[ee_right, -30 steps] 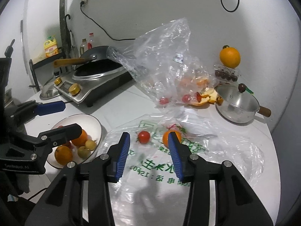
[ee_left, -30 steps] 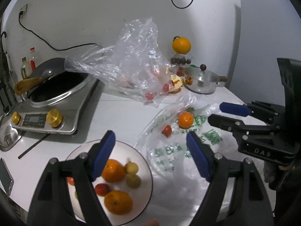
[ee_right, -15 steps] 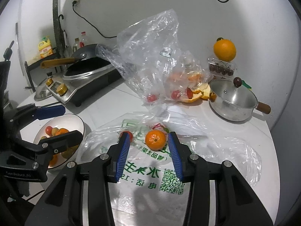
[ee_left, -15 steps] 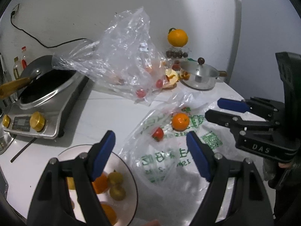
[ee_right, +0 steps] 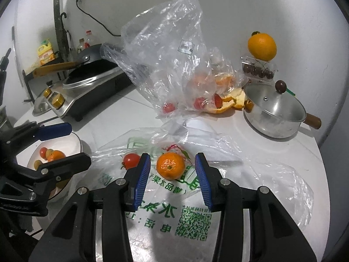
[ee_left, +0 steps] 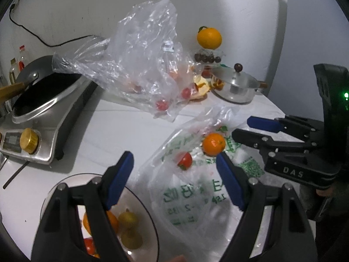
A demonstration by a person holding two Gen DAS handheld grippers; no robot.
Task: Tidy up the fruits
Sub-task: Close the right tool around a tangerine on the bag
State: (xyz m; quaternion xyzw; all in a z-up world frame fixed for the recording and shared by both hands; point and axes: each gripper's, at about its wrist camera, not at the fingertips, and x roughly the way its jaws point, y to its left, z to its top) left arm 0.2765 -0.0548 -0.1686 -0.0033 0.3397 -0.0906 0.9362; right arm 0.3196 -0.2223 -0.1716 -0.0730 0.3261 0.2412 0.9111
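Right gripper [ee_right: 172, 168] parted, pads either side of the mandarin [ee_right: 170, 166] without touching. Mandarin sitting on the printed plastic bag [ee_right: 174, 214], cherry tomato [ee_right: 131, 160] just beside. Left gripper [ee_left: 174, 174] wide open, holding nothing, above the plate's [ee_left: 139, 198] edge. Plate already carrying several fruits.

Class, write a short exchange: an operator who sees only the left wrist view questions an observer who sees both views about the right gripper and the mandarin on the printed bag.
Operator: Is the right gripper lined up with the mandarin?
Observer: Yes. The mandarin sits centred just ahead of the right gripper, whose pads are apart and not touching it.
Operator: Is the tomato in its way?
Observer: No. The tomato lies outside the gap, partly hidden behind one pad.
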